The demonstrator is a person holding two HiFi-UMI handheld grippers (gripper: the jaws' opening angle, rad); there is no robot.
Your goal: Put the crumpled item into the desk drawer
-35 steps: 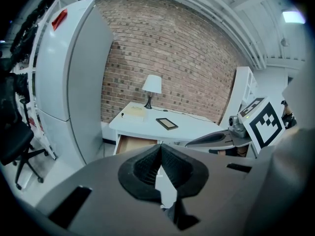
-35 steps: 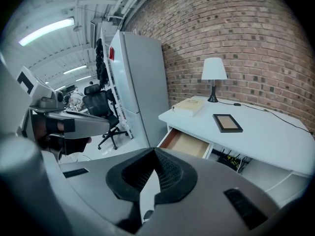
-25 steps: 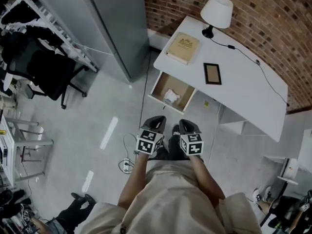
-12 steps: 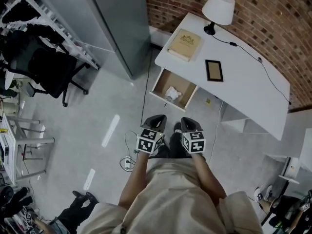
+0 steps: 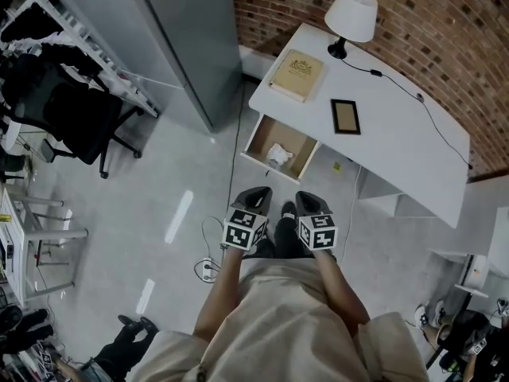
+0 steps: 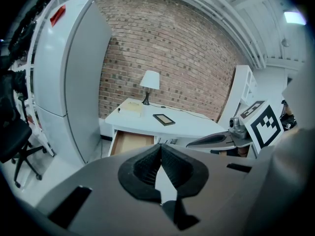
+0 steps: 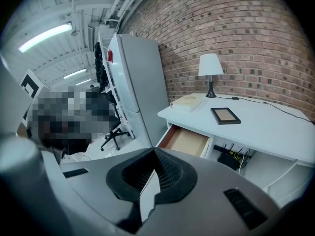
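A crumpled white item (image 5: 277,154) lies inside the open wooden drawer (image 5: 256,146) of the white desk (image 5: 398,146). My left gripper (image 5: 255,196) and right gripper (image 5: 307,200) hang side by side close to my body, over the floor a short way in front of the drawer. Both are shut with nothing between the jaws. The left gripper view has its shut jaws meeting at the left gripper (image 6: 160,150), with the drawer (image 6: 129,141) beyond. In the right gripper view the right gripper (image 7: 154,155) is also shut, and the drawer (image 7: 187,140) stands open; the crumpled item is hidden there.
On the desk stand a white lamp (image 5: 351,16), a tan book (image 5: 297,75) and a dark picture frame (image 5: 345,117). A grey cabinet (image 5: 187,38) stands left of the desk, with a black office chair (image 5: 75,122) further left. Cables and a power strip (image 5: 208,269) lie on the floor.
The head view has shifted a little. Both grippers stay shut in front of my body, and the crumpled item stays in the drawer.
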